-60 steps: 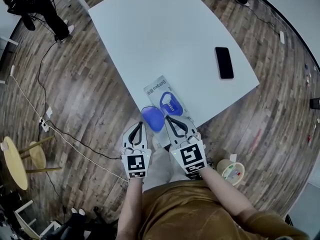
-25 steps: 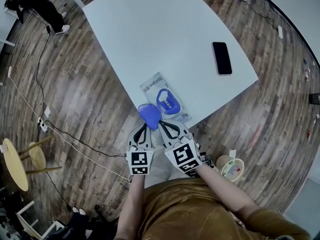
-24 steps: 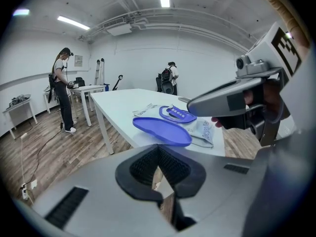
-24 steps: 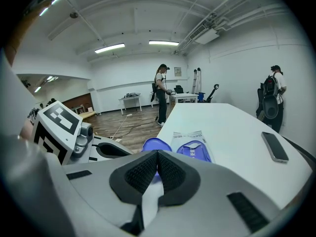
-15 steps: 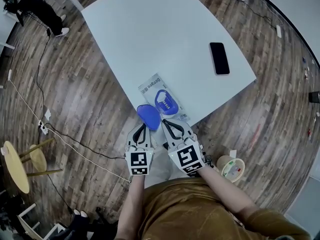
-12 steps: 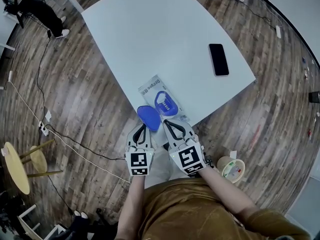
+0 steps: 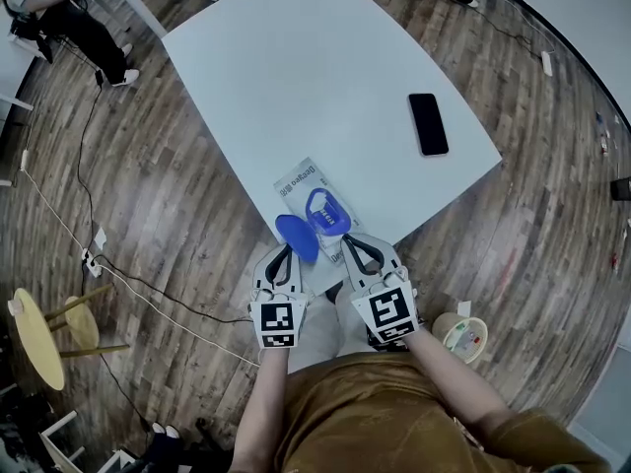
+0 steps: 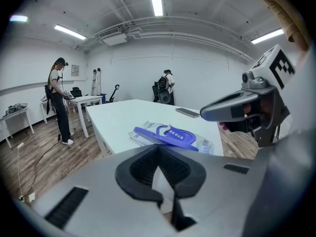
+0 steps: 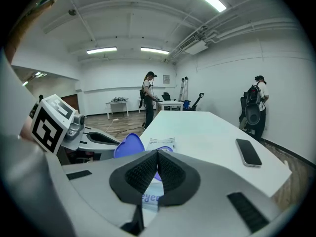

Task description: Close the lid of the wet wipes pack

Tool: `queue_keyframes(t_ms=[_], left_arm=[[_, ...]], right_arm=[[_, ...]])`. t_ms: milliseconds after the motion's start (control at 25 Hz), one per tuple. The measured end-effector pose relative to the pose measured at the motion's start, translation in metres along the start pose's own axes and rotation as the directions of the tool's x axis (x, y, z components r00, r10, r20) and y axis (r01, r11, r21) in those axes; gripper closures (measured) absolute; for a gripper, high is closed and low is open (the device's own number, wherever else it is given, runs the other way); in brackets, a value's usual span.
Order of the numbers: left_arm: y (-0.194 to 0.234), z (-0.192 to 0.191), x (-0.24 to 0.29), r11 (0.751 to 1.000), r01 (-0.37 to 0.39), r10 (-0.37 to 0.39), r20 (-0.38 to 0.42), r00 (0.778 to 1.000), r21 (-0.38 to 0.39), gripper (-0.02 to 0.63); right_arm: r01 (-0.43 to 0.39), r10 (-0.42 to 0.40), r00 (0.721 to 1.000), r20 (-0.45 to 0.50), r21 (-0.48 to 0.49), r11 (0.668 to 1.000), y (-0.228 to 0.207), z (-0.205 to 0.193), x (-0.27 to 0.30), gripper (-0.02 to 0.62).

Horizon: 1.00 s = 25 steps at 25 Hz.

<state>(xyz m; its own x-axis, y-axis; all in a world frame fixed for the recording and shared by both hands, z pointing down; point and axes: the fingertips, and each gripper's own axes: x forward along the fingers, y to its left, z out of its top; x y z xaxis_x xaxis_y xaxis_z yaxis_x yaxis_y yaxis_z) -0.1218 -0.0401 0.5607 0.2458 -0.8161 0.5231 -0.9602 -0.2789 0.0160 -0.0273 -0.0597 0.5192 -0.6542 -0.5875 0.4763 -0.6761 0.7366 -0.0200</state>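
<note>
Open lid [image 7: 297, 236] stands at the table's [image 7: 296, 67] near edge, just ahead of the left gripper [image 7: 283, 254] (nearer than the right gripper [image 7: 351, 242]); both grippers' jaws are pressed together, empty.

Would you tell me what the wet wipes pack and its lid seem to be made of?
Wet wipes pack: likely thin plastic film, judging by its flat printed wrapper. Lid: apparently rigid smooth blue plastic; it stands open holding its oval shape.
</note>
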Motion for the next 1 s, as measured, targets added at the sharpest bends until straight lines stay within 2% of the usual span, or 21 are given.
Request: queue_keyframes(t_ms=[1000], left_arm=[[-0.017,0.037,0.024,0.996,0.067,-0.069,0.043,0.997,0.064,0.6]], right_arm=[[0.156,-0.157,0.987,0.013,0.044,0.987,-0.059,0.004,-0.025,0.588]])
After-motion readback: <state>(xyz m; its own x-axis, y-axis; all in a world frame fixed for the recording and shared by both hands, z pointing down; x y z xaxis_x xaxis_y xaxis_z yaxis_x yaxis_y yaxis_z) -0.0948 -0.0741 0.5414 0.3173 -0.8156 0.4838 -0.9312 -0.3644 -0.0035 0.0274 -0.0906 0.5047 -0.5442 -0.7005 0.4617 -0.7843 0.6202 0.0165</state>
